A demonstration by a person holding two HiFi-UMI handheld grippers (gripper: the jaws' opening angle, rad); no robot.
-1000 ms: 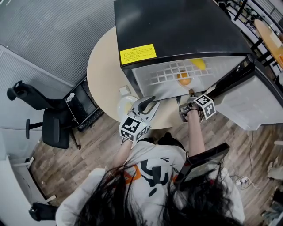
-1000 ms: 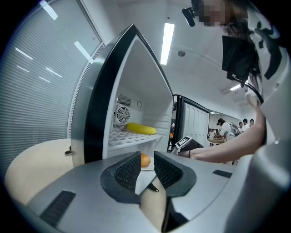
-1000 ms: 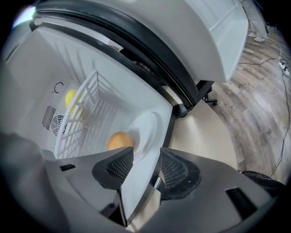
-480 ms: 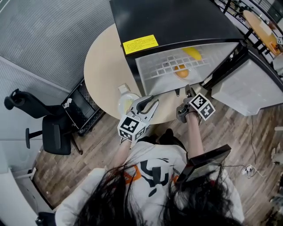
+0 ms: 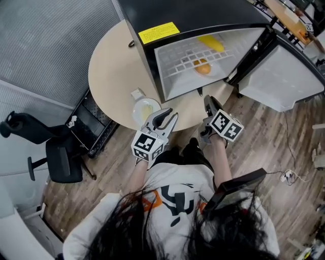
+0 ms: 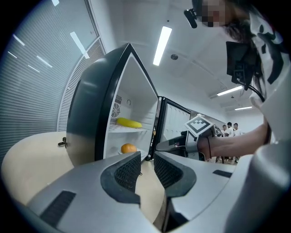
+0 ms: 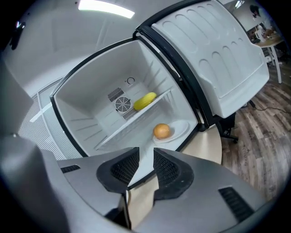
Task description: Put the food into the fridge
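Observation:
A black mini fridge (image 5: 203,15) stands on a round beige table (image 5: 109,71) with its door (image 5: 279,76) swung open to the right. Inside, a banana (image 5: 210,43) lies on the wire shelf and an orange (image 5: 202,67) rests on a white plate (image 7: 179,129) on the fridge floor. My right gripper (image 5: 207,100) hovers over the table's near edge just outside the opening; its jaws are closing with nothing between them. My left gripper (image 5: 165,118) stays open and empty beside a white dish (image 5: 143,109) on the table.
A small white object (image 5: 137,94) sits behind the dish, and a small dark item (image 5: 131,44) lies left of the fridge. A black office chair (image 5: 56,152) and a black cart (image 5: 89,127) stand left of the table. A cable (image 5: 289,175) lies on the wooden floor at right.
My right gripper has drawn back from the fridge opening toward the table's near edge, and its jaws have narrowed. The left gripper has stayed beside the dish.

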